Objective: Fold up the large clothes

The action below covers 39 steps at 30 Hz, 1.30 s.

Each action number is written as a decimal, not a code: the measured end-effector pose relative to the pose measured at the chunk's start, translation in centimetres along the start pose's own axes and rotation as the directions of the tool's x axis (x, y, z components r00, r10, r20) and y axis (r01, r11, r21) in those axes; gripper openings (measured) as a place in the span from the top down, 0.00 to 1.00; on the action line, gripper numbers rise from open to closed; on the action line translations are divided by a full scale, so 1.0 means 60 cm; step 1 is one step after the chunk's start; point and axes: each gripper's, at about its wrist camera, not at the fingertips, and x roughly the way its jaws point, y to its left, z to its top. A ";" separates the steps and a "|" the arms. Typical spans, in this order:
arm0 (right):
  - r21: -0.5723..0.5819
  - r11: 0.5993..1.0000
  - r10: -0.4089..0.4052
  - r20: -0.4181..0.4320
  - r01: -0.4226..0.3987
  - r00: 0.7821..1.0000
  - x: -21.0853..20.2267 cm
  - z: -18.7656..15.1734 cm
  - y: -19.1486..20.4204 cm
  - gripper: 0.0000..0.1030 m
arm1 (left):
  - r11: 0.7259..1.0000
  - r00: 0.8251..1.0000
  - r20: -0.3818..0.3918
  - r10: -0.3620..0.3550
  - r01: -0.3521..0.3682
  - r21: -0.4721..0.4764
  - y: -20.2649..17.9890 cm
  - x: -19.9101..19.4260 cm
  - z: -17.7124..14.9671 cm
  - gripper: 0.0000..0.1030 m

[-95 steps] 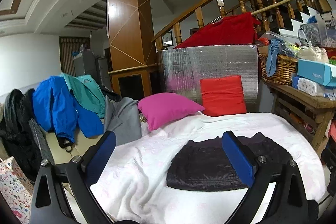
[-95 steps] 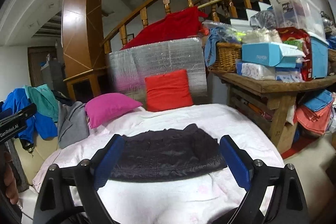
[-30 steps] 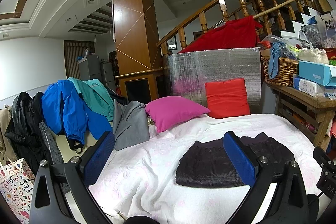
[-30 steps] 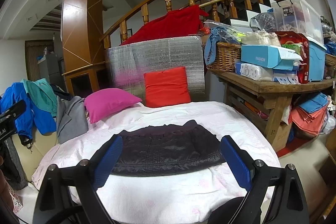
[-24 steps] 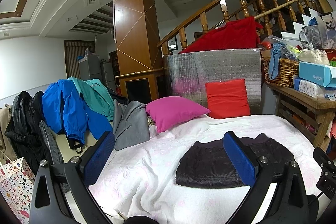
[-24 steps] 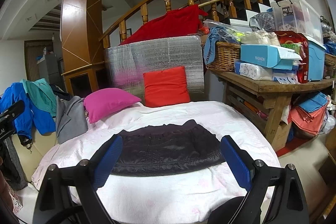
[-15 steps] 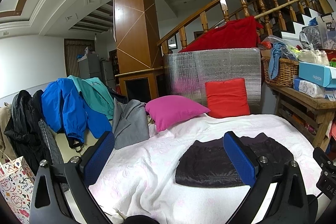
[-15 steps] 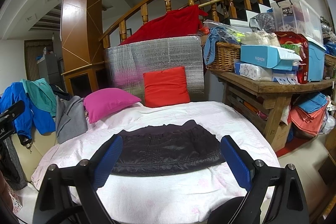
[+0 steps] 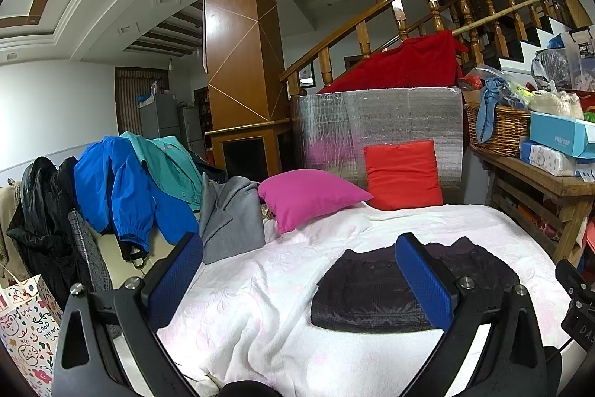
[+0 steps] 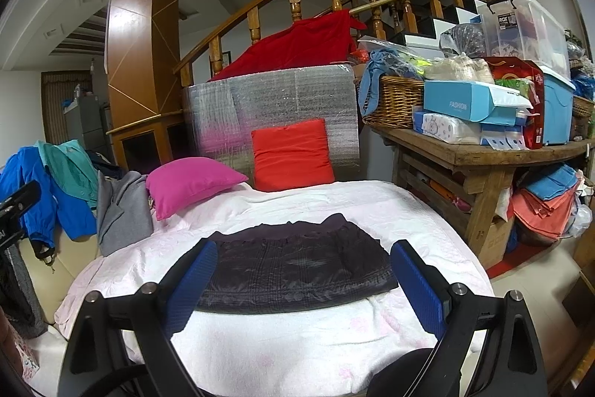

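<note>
A dark garment (image 10: 297, 266) lies folded into a flat rectangle on the white-pink bedspread (image 10: 297, 345); it also shows in the left wrist view (image 9: 372, 289) at the right. My right gripper (image 10: 303, 281) is open and empty, held back from the bed's near edge, facing the garment. My left gripper (image 9: 297, 270) is open and empty, further left, above the bedspread (image 9: 253, 304). Neither touches the garment.
A magenta pillow (image 9: 308, 196) and a red cushion (image 9: 403, 173) lie at the bed's far end. Grey (image 9: 230, 222), blue (image 9: 122, 188), teal and black clothes are piled on a sofa to the left. A cluttered wooden table (image 10: 479, 155) stands to the right.
Both grippers have drawn back from the bed over three seconds, so the folded garment looks smaller. In the last second nothing has visibly moved.
</note>
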 end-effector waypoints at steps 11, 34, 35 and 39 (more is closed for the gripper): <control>0.014 1.000 -0.016 0.001 0.016 1.000 -0.003 0.010 -0.004 0.07 | 1.000 1.000 0.010 0.017 -0.017 -0.004 -0.005 -0.013 0.005 0.00; -0.015 0.999 -0.037 -0.013 0.037 0.999 0.034 0.034 -0.006 0.07 | 1.000 1.000 -0.020 -0.003 0.003 0.006 -0.015 0.009 0.009 0.00; -0.018 0.999 -0.038 -0.014 0.038 0.999 0.038 0.037 -0.006 0.07 | 1.000 1.000 -0.024 -0.004 0.004 0.007 -0.018 0.014 0.010 0.00; -0.024 0.999 -0.038 -0.021 0.037 0.999 0.057 0.043 -0.004 0.07 | 1.000 0.999 -0.036 -0.008 0.009 0.019 -0.028 0.033 0.013 0.00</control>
